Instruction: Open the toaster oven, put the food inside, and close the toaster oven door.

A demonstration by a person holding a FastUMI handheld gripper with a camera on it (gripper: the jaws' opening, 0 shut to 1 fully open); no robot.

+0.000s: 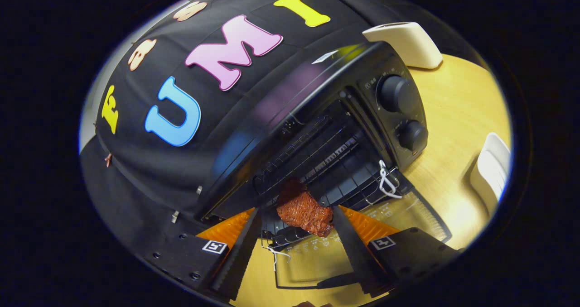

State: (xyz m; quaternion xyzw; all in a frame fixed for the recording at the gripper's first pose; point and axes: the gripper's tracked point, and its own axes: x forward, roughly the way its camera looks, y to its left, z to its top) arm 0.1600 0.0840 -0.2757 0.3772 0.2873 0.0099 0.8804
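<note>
Tool (297, 227) spread wide, nothing gripped; meat (302, 211) sits between the fingertips, touching neither that I can see, resting on the oven (317, 117) rack's front edge. Door (344, 252) is dropped flat toward the tool, so loading looks nearly done. Tool is rolled, pointing at 12 into the cavity. Knobs (401, 110) at 2. Desk (457, 117) beyond.

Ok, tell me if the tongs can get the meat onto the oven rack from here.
Probably yes: the oven door hangs open, and the meat between the tongs already sits at the rack.
</note>
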